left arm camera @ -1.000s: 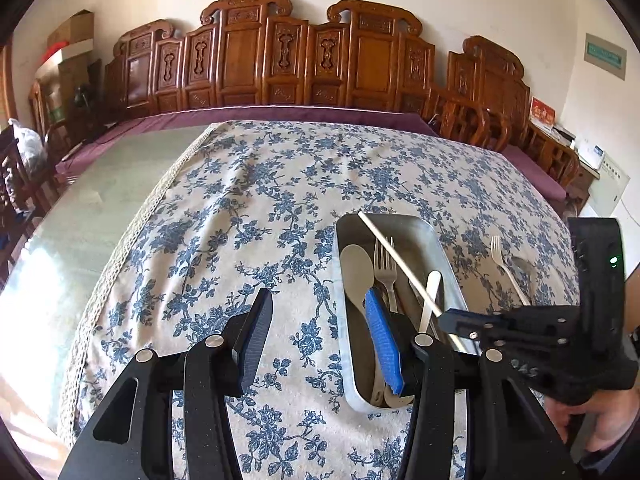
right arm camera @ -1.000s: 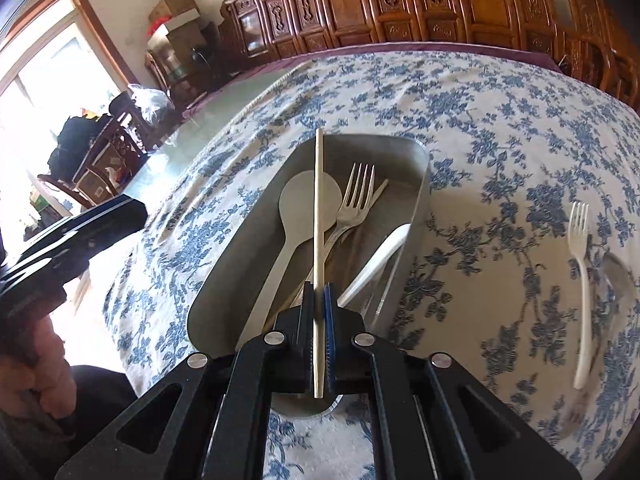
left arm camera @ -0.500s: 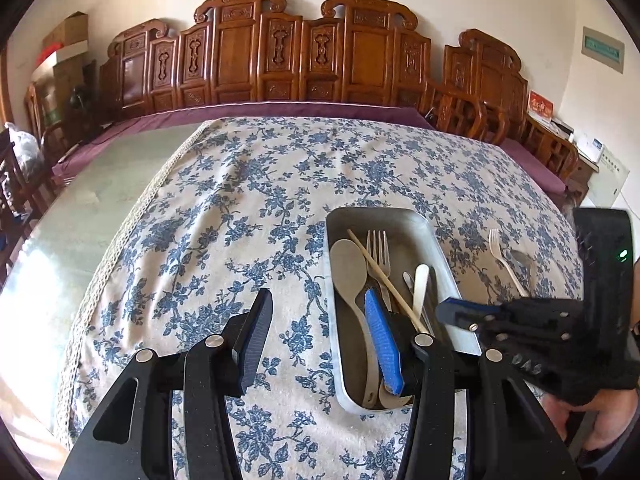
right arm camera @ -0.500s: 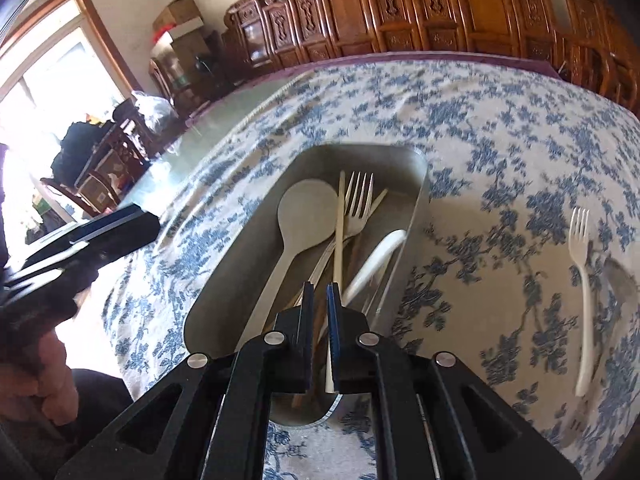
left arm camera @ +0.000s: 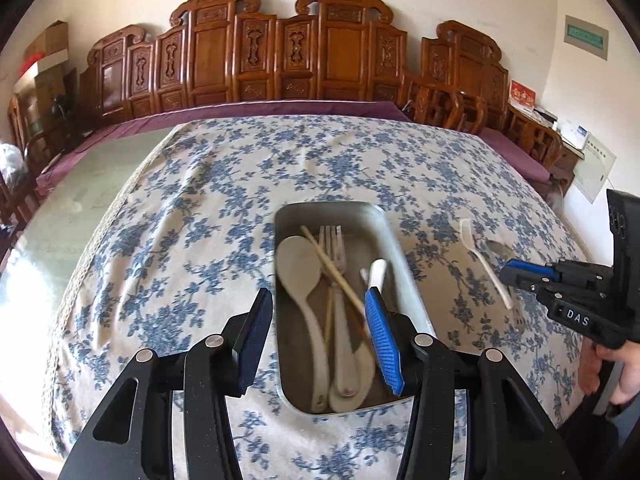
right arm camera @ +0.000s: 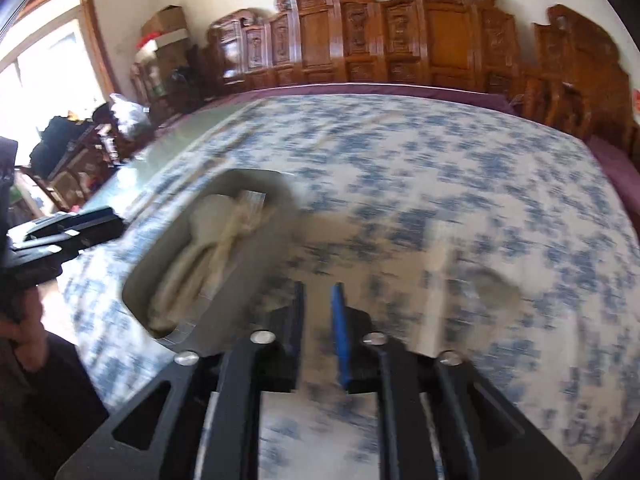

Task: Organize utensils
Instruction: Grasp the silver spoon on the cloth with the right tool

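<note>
Lying on the blue-flowered tablecloth (left arm camera: 208, 216), the metal tray (left arm camera: 404, 276) holds a broad pale spoon (left arm camera: 298, 264), a metal fork (left arm camera: 333, 244), a wooden chopstick (left arm camera: 334, 272) slanted across both, and a white-handled utensil (left arm camera: 376, 274) by the tray's right wall. Right of the tray, on the cloth, lie a white plastic fork (left arm camera: 484, 260) and a grey spoon (left arm camera: 498, 247). The left gripper (left arm camera: 318, 344) hangs over the tray's near end, fingers half apart, empty. The right gripper (right arm camera: 318, 328), right of the tray, is opening, nothing between its fingers.
</note>
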Demonstrator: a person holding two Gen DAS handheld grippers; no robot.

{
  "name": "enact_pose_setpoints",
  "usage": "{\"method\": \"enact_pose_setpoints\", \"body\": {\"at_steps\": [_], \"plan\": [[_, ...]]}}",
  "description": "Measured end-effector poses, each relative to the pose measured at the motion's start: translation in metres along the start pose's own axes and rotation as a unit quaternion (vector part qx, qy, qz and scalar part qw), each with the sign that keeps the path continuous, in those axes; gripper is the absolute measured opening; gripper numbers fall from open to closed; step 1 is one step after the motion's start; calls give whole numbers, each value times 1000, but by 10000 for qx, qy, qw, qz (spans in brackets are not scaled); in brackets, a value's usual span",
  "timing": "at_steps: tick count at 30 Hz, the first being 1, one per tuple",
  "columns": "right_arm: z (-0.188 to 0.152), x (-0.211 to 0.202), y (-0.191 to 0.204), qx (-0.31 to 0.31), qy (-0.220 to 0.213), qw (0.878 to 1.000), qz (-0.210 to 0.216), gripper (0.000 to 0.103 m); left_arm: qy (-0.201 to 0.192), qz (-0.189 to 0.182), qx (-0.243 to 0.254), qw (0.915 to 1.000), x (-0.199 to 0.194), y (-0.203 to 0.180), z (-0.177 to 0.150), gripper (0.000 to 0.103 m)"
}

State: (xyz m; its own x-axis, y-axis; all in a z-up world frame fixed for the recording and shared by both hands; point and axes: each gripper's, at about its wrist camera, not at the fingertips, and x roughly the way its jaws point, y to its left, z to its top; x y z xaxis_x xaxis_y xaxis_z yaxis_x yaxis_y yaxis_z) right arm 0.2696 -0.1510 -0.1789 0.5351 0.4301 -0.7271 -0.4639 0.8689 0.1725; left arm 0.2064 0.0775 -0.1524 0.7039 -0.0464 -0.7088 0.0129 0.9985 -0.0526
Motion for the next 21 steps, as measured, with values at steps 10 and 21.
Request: {"method": "enact_pose_setpoints", "body": {"at_steps": [10,21], "plan": [[-17,25,-81,417,271,9954,-816,25,-23,-19,223,9997,5,-37,0,46],[-14,54,-76,313,567,9934,-944,24,97,50,456,9989,12,-65,-3,46]]}}
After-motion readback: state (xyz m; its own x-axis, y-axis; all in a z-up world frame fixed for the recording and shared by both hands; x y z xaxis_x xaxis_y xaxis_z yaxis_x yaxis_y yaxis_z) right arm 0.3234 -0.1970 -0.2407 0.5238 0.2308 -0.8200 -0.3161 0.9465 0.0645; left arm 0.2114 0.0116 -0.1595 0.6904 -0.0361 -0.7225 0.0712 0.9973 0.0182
